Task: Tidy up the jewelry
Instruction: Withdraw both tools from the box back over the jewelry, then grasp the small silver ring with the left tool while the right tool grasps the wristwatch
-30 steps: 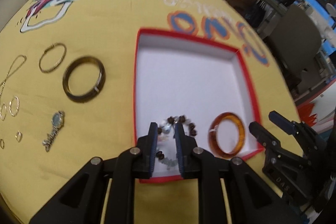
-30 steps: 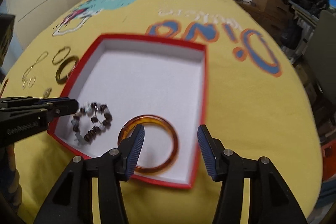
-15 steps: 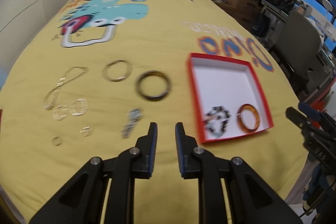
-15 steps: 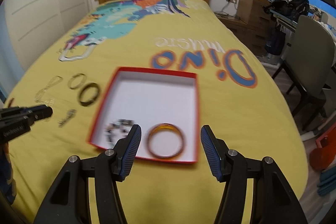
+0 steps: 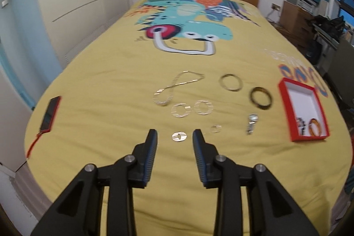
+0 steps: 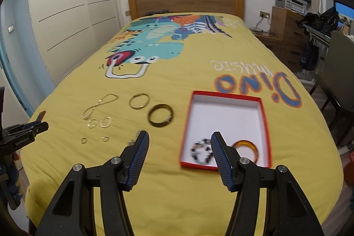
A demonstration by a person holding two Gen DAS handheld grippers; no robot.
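Left gripper (image 5: 174, 136) back from cardboard box (image 5: 285, 101)

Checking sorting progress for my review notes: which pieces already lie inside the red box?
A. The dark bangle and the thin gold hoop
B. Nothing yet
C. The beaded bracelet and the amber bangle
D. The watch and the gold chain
C: in the right wrist view the beaded bracelet and the amber bangle lie at the near end of the red box, while the other pieces lie out on the yellow bedspread.
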